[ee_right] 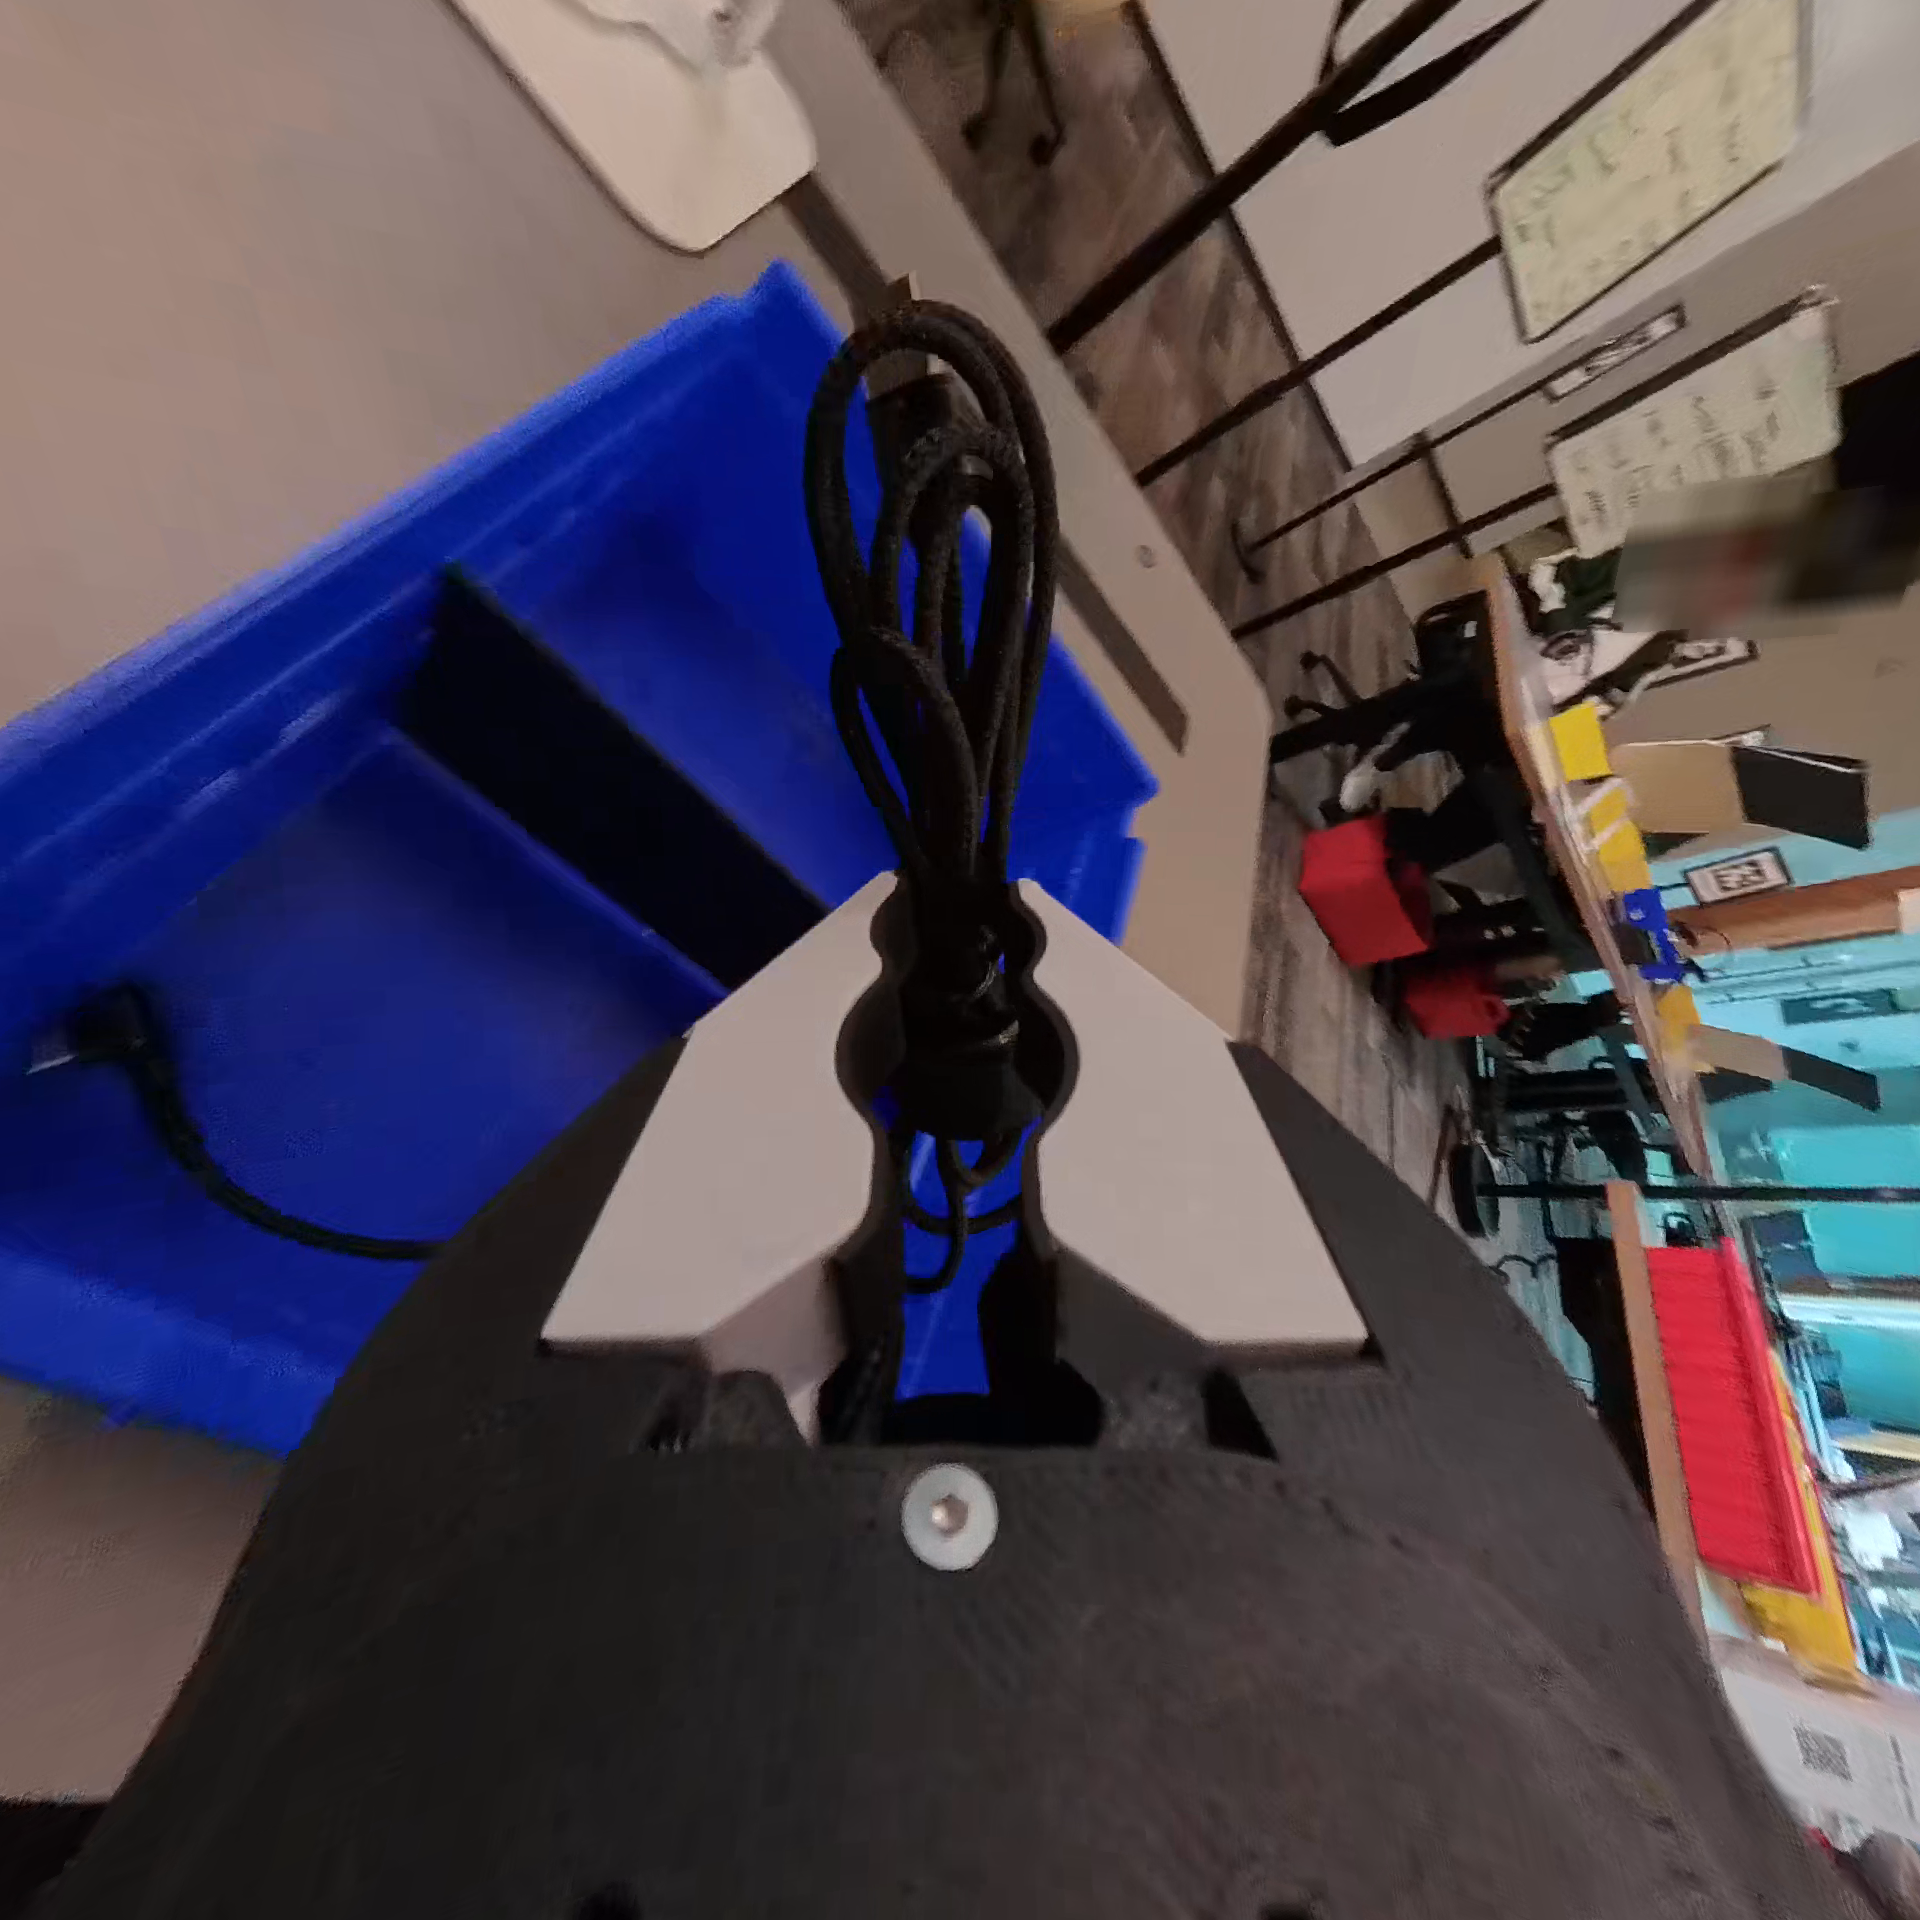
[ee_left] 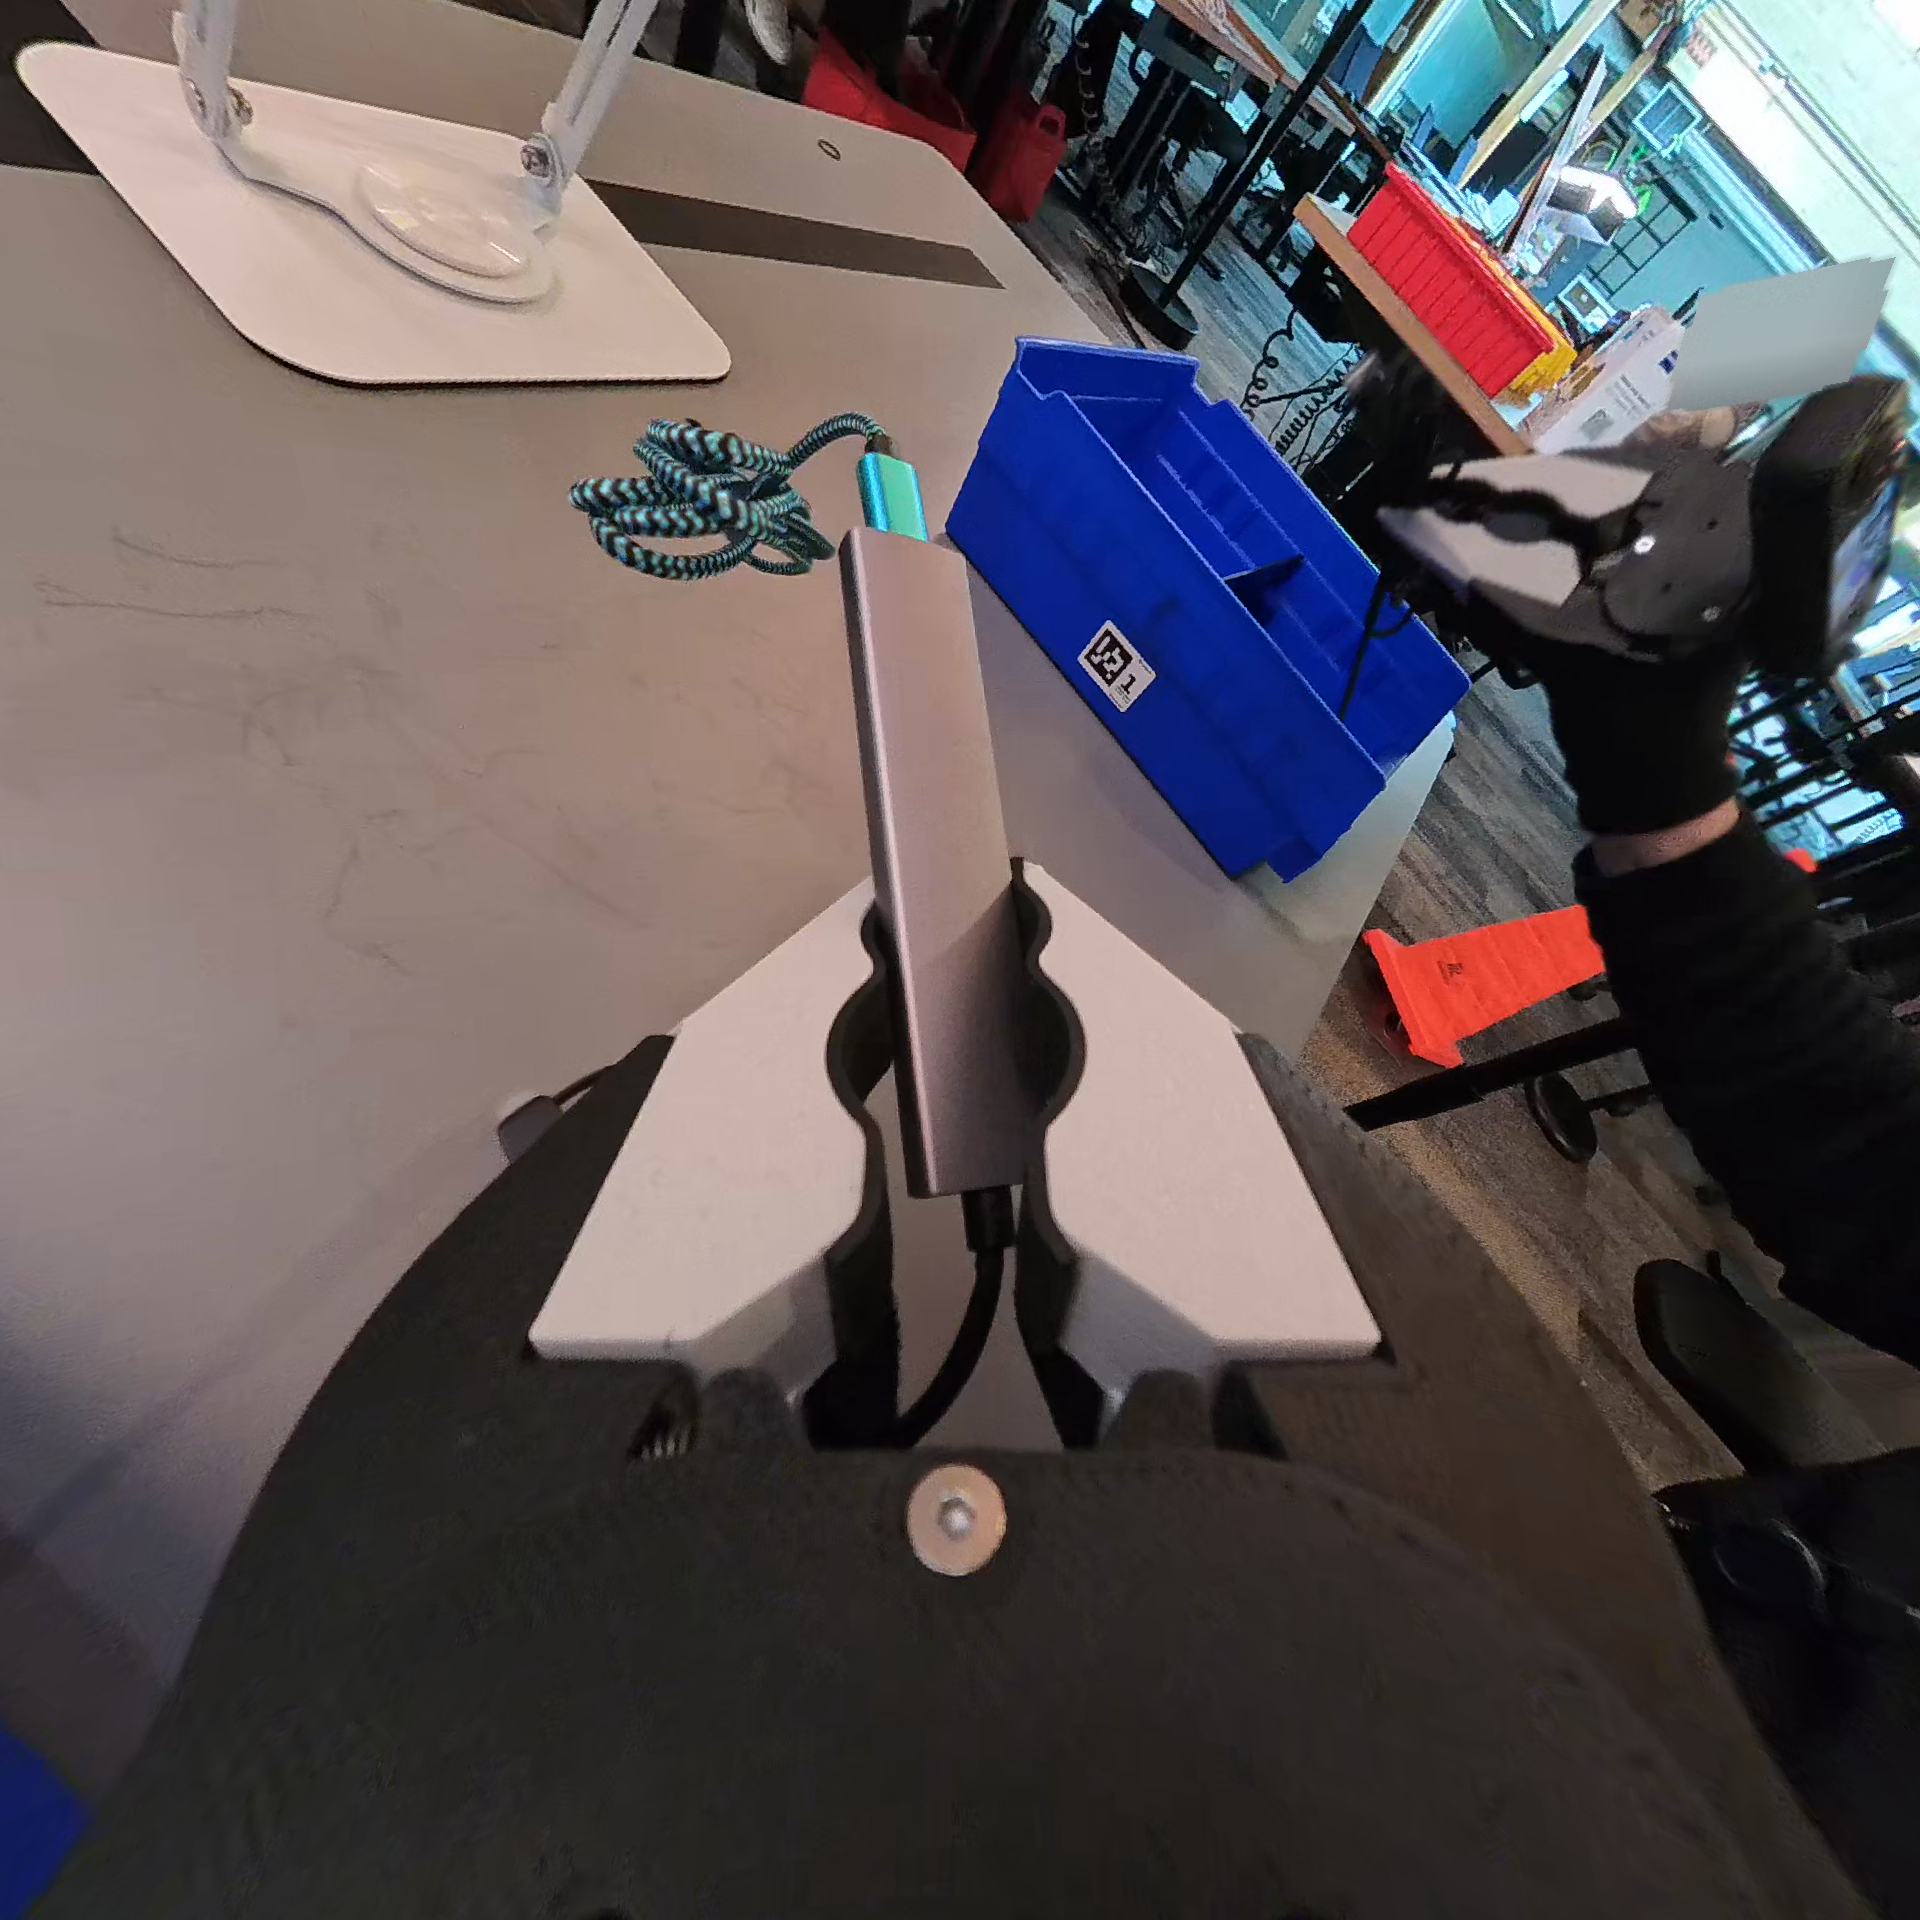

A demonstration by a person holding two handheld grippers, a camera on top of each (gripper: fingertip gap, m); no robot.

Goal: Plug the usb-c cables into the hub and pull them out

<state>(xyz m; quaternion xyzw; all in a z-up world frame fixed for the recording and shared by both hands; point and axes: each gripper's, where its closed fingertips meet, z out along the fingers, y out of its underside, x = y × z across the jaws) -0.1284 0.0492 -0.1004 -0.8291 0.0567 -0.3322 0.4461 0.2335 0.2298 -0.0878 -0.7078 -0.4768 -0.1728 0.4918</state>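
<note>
My left gripper is shut on a grey hub and holds it above the table, its black lead trailing back between the fingers. A teal braided usb-c cable lies coiled on the table, its teal plug at the hub's far end; I cannot tell if it is plugged in. My right gripper is shut on a bundled black braided cable over the blue bin; one end trails into the bin. The right gripper also shows far right in the left wrist view.
The blue bin with a divider stands at the table's right edge. A white lamp base sits at the back left of the grey table. An orange cone and a chair are on the floor to the right. The grippers' ends are close to 40 cm from one another.
</note>
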